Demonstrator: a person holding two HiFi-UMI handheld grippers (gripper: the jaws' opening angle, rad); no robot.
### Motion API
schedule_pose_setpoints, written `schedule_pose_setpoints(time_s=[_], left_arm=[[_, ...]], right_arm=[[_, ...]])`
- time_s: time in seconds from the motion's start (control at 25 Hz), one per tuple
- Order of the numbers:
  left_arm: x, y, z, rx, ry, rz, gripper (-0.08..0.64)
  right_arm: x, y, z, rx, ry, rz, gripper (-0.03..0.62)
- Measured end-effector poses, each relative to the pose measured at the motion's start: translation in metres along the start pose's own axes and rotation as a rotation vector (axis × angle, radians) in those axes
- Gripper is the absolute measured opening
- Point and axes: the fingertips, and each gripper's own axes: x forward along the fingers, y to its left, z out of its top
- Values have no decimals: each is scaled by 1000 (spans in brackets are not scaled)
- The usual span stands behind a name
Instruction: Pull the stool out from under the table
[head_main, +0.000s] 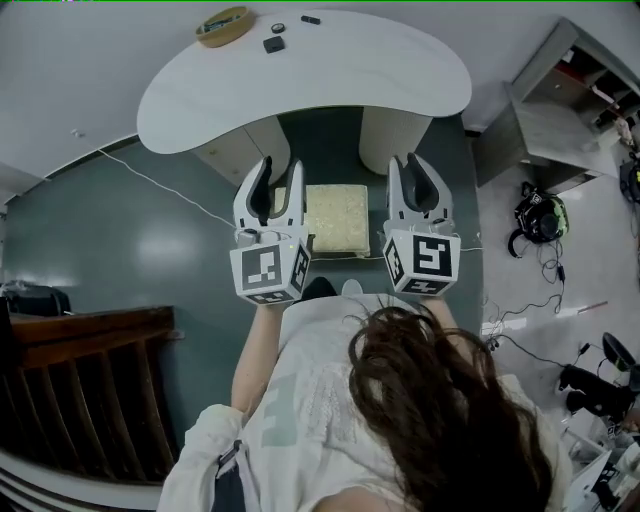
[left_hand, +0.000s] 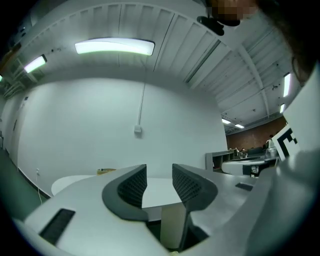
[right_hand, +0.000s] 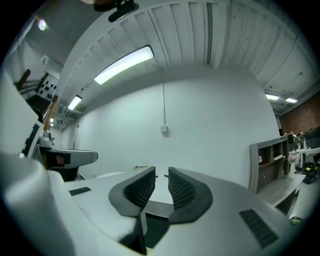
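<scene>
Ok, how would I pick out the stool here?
Find the big white curved table. On the dark floor on its near side, in line with the gap between its two pedestals, sits the stool. It is the only pale cream square with a textured top.

The white table carries what looks like a shallow basket and small dark items.

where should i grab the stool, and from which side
Probably take the stool by the left and right edges of its flat square seat, coming from the near side. In the head view it shows between the left gripper and right gripper, and the table stands beyond it.
</scene>
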Motion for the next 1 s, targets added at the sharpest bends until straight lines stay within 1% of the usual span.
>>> schedule_pose_setpoints(time_s=[0.08,0.16,0.2,0.36,0.56,0.72,0.88,1.0], left_arm=[[-11,-3,10,31,-31,24,126],[-16,-5,14,48,-45,44,68],[-18,-5,13,46,-45,50,53],[-28,-9,-1,34,-16,54,35],[-35,-9,-8,57,11,60,31],[-35,-8,-9,38,15,57,31],[-34,-7,-7,42,18,63,31],[-34,-6,-8,40,21,70,32]], right_arm=[[-6,8,7,2,-22,33,69],[-8,10,9,2,-34,42,49],[-9,10,9,5,-33,40,43],[-15,13,-4,-7,3,45,31],[-21,14,-14,-4,21,46,31],[-23,15,-17,-6,31,46,31],[-23,13,-16,-23,37,42,31],[-25,12,-18,-12,43,51,29]])
